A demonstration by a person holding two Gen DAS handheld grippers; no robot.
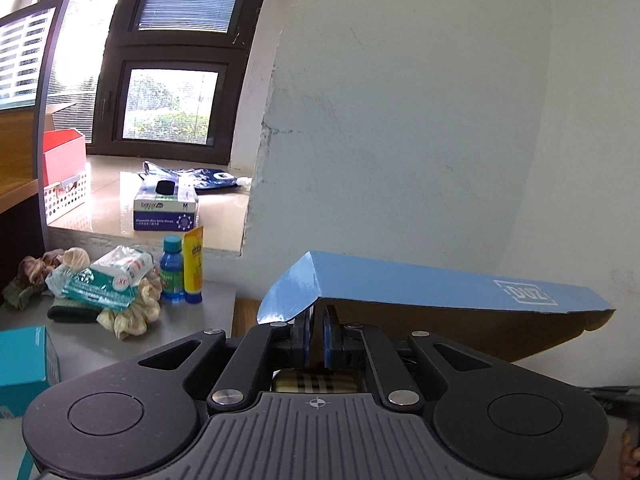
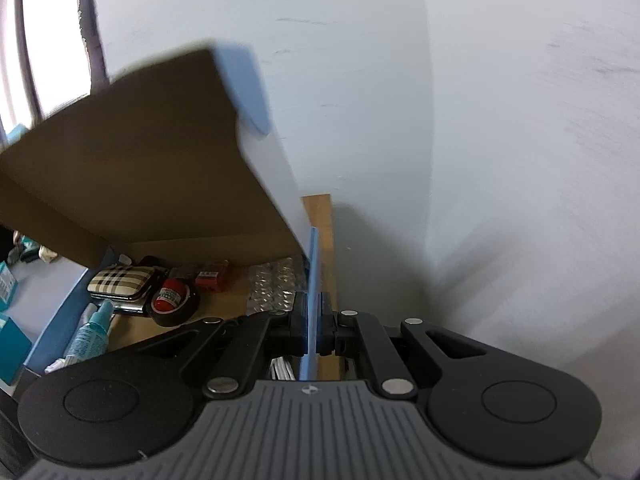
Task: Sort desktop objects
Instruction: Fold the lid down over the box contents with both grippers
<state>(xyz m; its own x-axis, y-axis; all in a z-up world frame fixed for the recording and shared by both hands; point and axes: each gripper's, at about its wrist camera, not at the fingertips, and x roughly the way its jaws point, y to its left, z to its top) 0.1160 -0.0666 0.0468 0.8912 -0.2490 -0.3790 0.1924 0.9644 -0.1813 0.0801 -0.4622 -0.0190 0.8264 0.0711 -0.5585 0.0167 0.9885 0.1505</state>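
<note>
A blue cardboard box with a brown inside stands on the desk, its lid [image 1: 432, 284] raised at a slant. My left gripper [image 1: 318, 320] is shut on the lid's front flap. My right gripper [image 2: 314, 320] is shut on the box's blue right wall [image 2: 313, 264]. The lid's brown underside [image 2: 132, 160] hangs over the box. Inside lie a plaid case [image 2: 120, 280], a roll of black tape [image 2: 172, 300], a red item [image 2: 210, 276], bubble wrap [image 2: 272, 284] and a spray bottle [image 2: 90, 336].
On the grey desk to the left lie a pile of cloths and tissue packs [image 1: 104, 284], a small blue bottle [image 1: 173, 270], a yellow tube [image 1: 193, 264] and teal boxes [image 1: 24, 364]. A glove box [image 1: 166, 208] sits on the window sill. White wall stands behind.
</note>
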